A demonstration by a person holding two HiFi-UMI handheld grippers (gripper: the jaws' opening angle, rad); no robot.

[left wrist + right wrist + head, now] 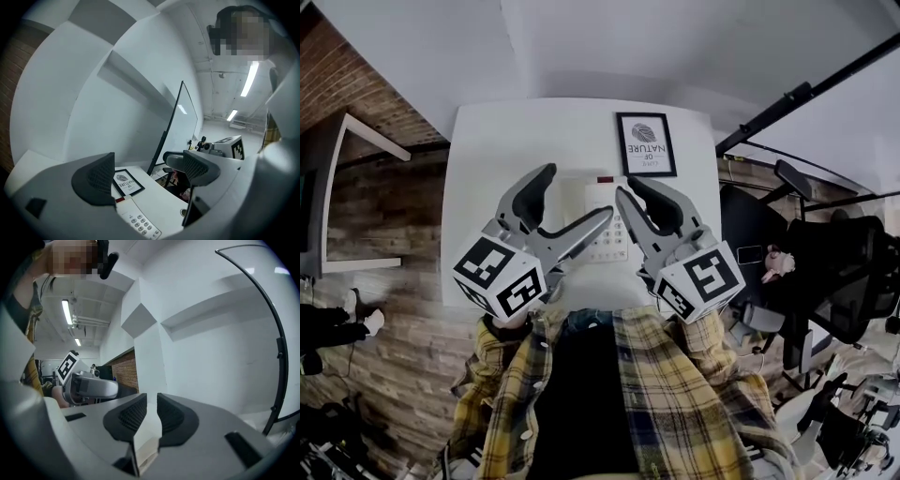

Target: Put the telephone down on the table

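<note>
The telephone (pixel 605 239) sits over the middle of the white table (pixel 506 141), with the framed picture (pixel 646 143) at its 12 o'clock. Whether its base rests on the tabletop or hangs clear of it, I cannot tell.

The right gripper (pixel 630 190) comes in from 3 o'clock with its claw narrow. Its pads pinch a thin pale edge, which I judge to be the telephone's right side, so this grip probably carries the weight.

The left gripper (pixel 579 190) stands at 9 o'clock with its claw wide and nothing pressed. The keypad lies below the gap, likely so this gripper can steady the set as it settles flat.
</note>
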